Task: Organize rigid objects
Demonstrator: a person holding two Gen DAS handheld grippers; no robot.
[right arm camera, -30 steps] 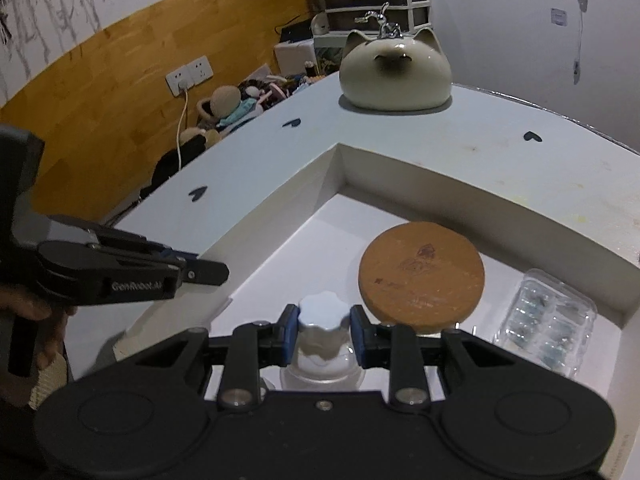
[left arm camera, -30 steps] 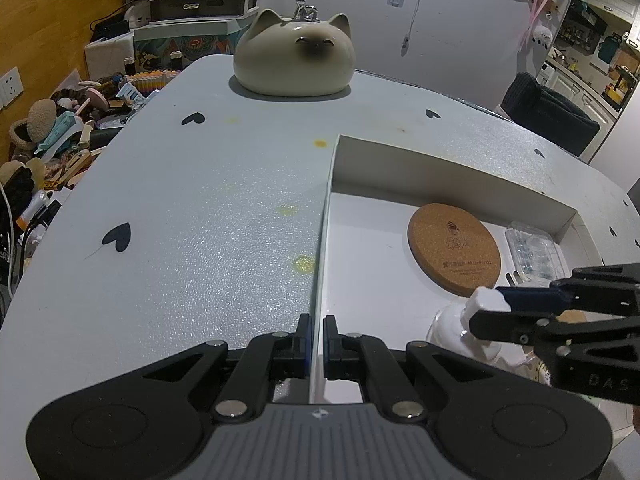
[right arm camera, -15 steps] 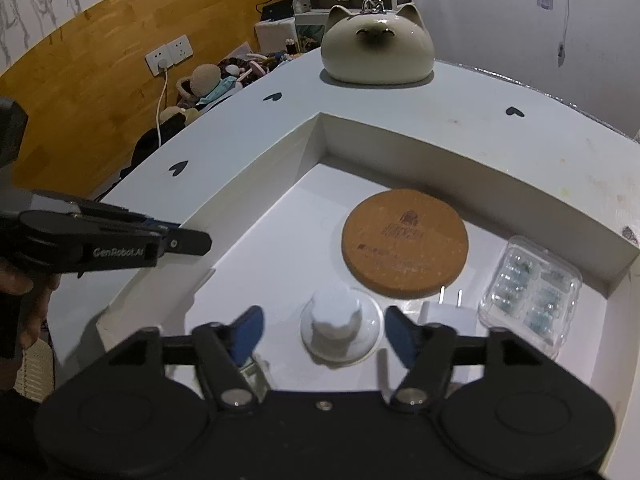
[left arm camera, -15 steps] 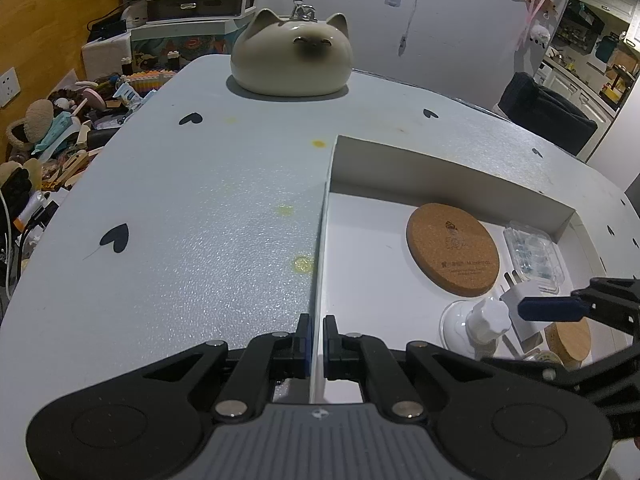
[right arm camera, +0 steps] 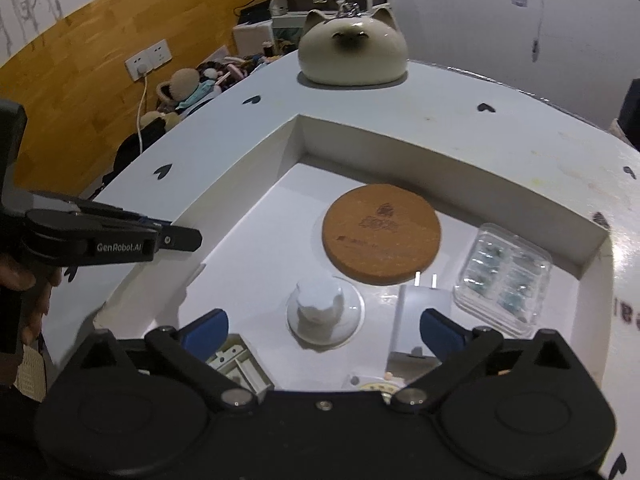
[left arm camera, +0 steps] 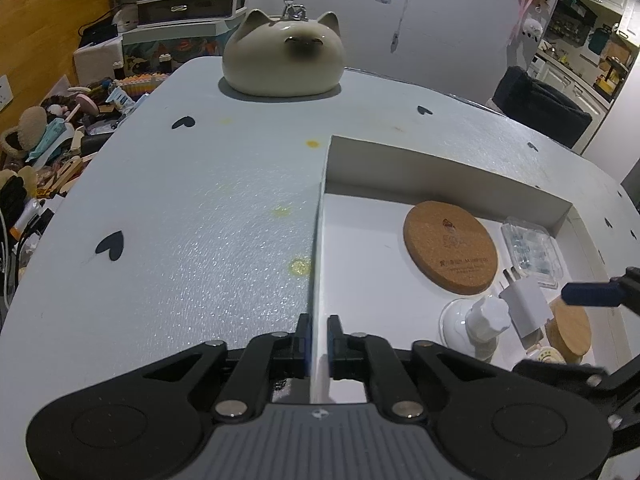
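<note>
The desk (left arm camera: pixel 168 216) is pale with black hearts, and one white box (right arm camera: pixel 400 152) sits on it, with one cat-shaped pot (right arm camera: pixel 352 54) well apart at twelve o'clock from the box. The left gripper (left arm camera: pixel 318 336) has its jaws pinching the box's near left wall, which from the right wrist view lies at nine o'clock. The right gripper (right arm camera: pixel 322 326) hangs over the near part of the box with its jaws spread wide and nothing between them.

Inside the box I count one cork coaster (right arm camera: pixel 382 234) in the middle, one clear blister pack (right arm camera: pixel 504 276) at three o'clock of it, one white plug adapter (right arm camera: pixel 418 320) just beside the pack, and one white knob on a round base (right arm camera: pixel 324 310) at six o'clock of the coaster, between the spread jaws. At the near edge one wooden lid (left arm camera: pixel 570 328) shows in the left wrist view, and one small grey tray (right arm camera: pixel 236 364) in the right wrist view.

The step in hand looks like leaving the knob standing and choosing the next piece. To do it well, the right gripper should rise straight before swinging, so a finger does not clip the knob, while the left keeps the box steady.
</note>
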